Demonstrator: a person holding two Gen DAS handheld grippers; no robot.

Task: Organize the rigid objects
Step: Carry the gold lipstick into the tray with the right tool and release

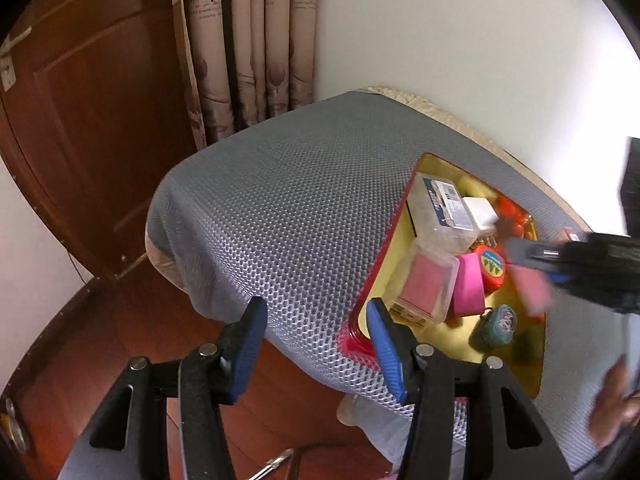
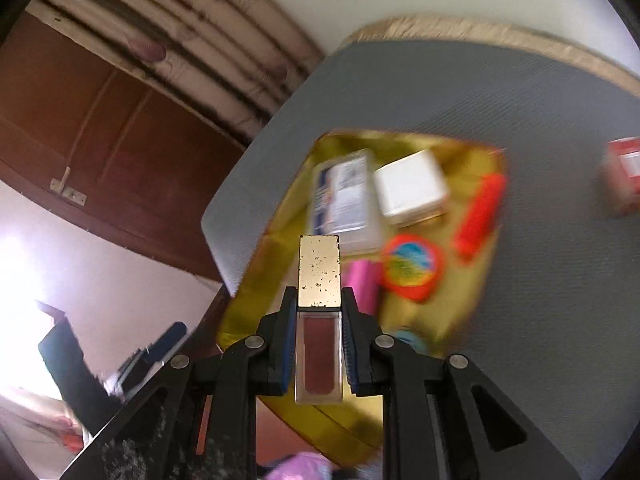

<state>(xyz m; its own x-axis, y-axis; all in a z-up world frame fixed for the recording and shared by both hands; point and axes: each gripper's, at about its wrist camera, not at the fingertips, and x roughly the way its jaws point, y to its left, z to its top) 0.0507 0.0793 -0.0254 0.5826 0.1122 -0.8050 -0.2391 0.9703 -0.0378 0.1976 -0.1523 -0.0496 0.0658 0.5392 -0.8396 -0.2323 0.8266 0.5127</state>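
Right hand-held gripper (image 2: 319, 344) clamped tight on a lip gloss tube (image 2: 319, 328), pads on the clear lower body, gold cap projecting forward. Tube hangs above the near edge of the gold tray (image 2: 476, 280) on the grey-covered tabletop (image 2: 540, 100). Judged light, stiff, smooth-sided, so liable to slip; the flat sides are the best hold. Left hand-held gripper (image 1: 316, 344) half open, empty, at the tray's corner.
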